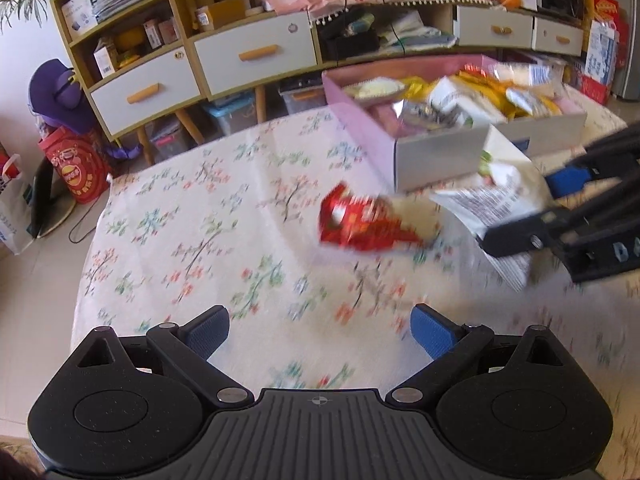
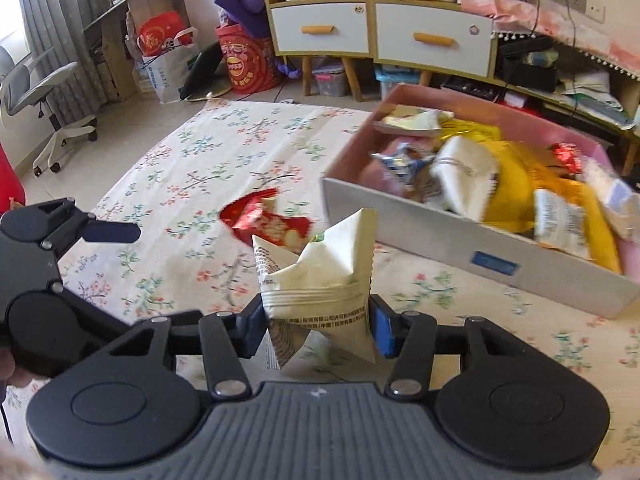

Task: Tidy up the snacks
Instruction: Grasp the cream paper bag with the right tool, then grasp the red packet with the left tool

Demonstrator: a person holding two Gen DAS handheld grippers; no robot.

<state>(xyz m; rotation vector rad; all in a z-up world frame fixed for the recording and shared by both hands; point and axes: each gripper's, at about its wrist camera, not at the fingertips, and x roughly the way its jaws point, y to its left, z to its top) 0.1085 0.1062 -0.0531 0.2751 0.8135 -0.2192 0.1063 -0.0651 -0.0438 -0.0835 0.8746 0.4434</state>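
Cream-white crinkled foil snack packet (image 2: 320, 280) sitting pinched between the right gripper (image 2: 318, 326) blue pads, above the floral tablecloth (image 2: 180, 168). Red foil snack packet (image 2: 264, 224) lying at its 11 o'clock. Pink-and-white cardboard box (image 2: 472, 256) of snacks standing at 2 o'clock. Left gripper (image 1: 320, 332) hovering, fingers spread, holding nothing.

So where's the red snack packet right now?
The red snack packet lies on the floral tablecloth, left of the cream packet the right gripper holds, in front of the snack box.
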